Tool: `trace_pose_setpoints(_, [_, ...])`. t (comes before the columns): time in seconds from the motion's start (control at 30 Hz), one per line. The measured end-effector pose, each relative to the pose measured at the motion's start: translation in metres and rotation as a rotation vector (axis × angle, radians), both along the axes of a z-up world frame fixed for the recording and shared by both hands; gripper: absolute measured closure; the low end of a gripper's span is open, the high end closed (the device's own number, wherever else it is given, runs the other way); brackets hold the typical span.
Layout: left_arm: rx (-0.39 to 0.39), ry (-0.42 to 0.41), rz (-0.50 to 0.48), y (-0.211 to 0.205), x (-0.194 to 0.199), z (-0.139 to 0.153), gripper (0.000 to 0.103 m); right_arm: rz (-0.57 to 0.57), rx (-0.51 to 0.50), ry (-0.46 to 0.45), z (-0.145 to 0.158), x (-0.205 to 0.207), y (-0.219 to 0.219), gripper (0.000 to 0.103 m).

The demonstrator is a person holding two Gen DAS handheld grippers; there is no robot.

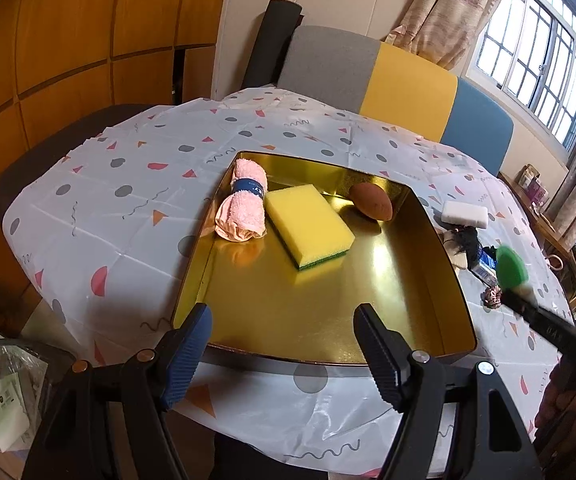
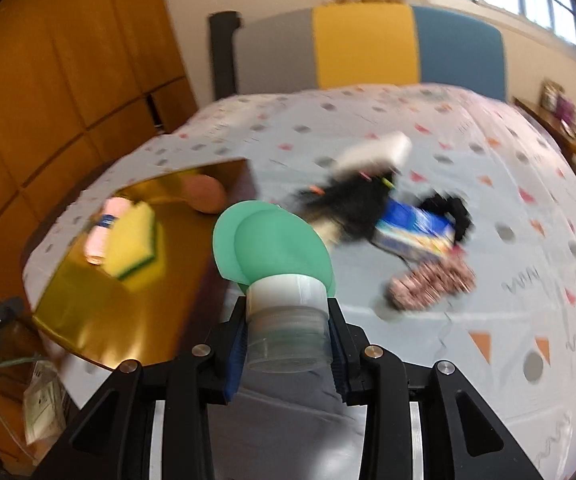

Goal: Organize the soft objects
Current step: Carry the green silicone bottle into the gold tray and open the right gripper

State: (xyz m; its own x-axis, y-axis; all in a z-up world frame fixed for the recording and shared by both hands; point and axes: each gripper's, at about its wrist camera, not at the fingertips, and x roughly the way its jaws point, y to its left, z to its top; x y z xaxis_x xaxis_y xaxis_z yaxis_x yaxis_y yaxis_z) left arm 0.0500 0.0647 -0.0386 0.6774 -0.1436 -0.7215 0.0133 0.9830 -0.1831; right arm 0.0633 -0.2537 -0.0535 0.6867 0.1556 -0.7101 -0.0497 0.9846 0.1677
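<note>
A gold tray (image 1: 328,320) on the patterned tablecloth holds a rolled pink towel (image 1: 243,204), a yellow sponge (image 1: 308,224) and a brown ball (image 1: 370,201). My left gripper (image 1: 282,312) hangs open over the tray's near rim with nothing between its fingers. My right gripper (image 2: 288,320) is shut on the clear and white handle of a green round puff (image 2: 271,240), held above the table just right of the tray (image 2: 119,308). The same green puff (image 1: 511,266) shows blurred at the right in the left wrist view.
Right of the tray lie a white block (image 2: 380,150), a black fuzzy thing (image 2: 352,200), a blue pack (image 2: 416,232) and a patterned scrunchie (image 2: 432,280). A grey, yellow and blue chair back (image 1: 408,88) stands behind the table. Bags (image 1: 3,400) sit below the table's left corner.
</note>
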Motion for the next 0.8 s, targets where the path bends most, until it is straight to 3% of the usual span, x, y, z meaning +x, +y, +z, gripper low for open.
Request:
trace_pose_setpoints(0.17, [0.012,-0.005,-0.003,0.001,-0.003,0.003,0.029,0.133,0.02,-0.011,0.02,0.022,0.048,0.067])
trace_pose_setpoints(0.33, [0.018,-0.006,0.007,0.004,-0.007,0.004,0.029,0.245,-0.022,0.026,0.017,0.052,0.097,0.067])
trace_pose_setpoints(0.47, [0.024,0.0,0.009,0.006,-0.008,0.003,0.029,0.279,-0.049,0.104,0.002,0.084,0.121,0.067])
trace_pose_setpoints(0.8, [0.027,0.017,0.022,0.013,-0.006,-0.002,0.029,0.273,-0.254,0.213,-0.038,0.139,0.149,0.067])
